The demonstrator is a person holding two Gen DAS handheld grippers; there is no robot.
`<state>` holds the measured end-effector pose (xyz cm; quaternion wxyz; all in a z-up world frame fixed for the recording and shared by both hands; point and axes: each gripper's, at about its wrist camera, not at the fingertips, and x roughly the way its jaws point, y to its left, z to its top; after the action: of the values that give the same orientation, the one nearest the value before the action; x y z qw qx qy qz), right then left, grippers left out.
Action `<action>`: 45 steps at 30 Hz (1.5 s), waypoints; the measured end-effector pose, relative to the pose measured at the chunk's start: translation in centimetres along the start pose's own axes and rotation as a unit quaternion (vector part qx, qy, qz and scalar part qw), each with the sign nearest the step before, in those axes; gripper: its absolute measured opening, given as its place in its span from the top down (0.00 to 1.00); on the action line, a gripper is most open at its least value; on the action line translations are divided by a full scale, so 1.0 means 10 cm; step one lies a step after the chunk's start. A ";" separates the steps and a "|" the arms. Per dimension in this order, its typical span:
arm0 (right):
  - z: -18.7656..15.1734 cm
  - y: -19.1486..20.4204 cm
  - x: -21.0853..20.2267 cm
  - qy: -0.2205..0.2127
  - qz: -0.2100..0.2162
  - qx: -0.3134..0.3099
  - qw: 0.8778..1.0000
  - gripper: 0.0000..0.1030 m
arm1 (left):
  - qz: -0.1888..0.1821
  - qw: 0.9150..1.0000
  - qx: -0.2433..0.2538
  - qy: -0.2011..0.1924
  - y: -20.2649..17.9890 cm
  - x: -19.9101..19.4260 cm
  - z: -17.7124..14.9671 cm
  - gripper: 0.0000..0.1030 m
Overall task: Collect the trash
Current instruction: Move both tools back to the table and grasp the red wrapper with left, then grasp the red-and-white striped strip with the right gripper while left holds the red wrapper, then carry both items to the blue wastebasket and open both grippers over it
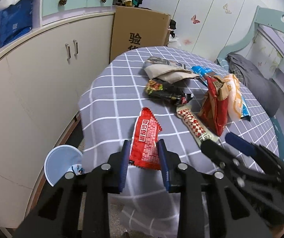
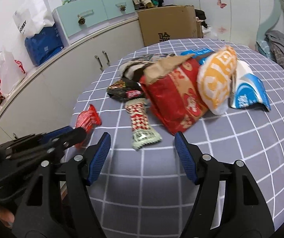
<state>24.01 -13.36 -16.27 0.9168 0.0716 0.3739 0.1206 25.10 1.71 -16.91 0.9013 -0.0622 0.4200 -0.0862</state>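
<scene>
Your left gripper (image 1: pixel 144 152) pinches the red wrapper (image 1: pixel 147 136) by its edges — it could buckle and slip. Your right gripper (image 2: pixel 142 148) gapes empty; the checked wrapper (image 2: pixel 140 123) at twelve o'clock may skid away.

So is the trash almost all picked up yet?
Not nearly. Nothing looks collected so far. In hand: the left tool has its fingers on either side of a small red wrapper at the table's edge. The right tool is open and empty, near a red-and-white checked wrapper. Still left: the pile behind, including the big red bag and orange packet.
</scene>
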 end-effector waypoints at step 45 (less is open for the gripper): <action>-0.19 2.17 0.92 0.080 0.157 -0.163 0.971 0.89 | 0.086 0.970 -0.227 -0.003 2.42 -0.29 -0.71 0.73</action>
<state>25.36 10.05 -18.96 0.8527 -0.0305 0.4055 0.3279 20.34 25.64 -23.73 0.8686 -0.2291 0.4301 0.0898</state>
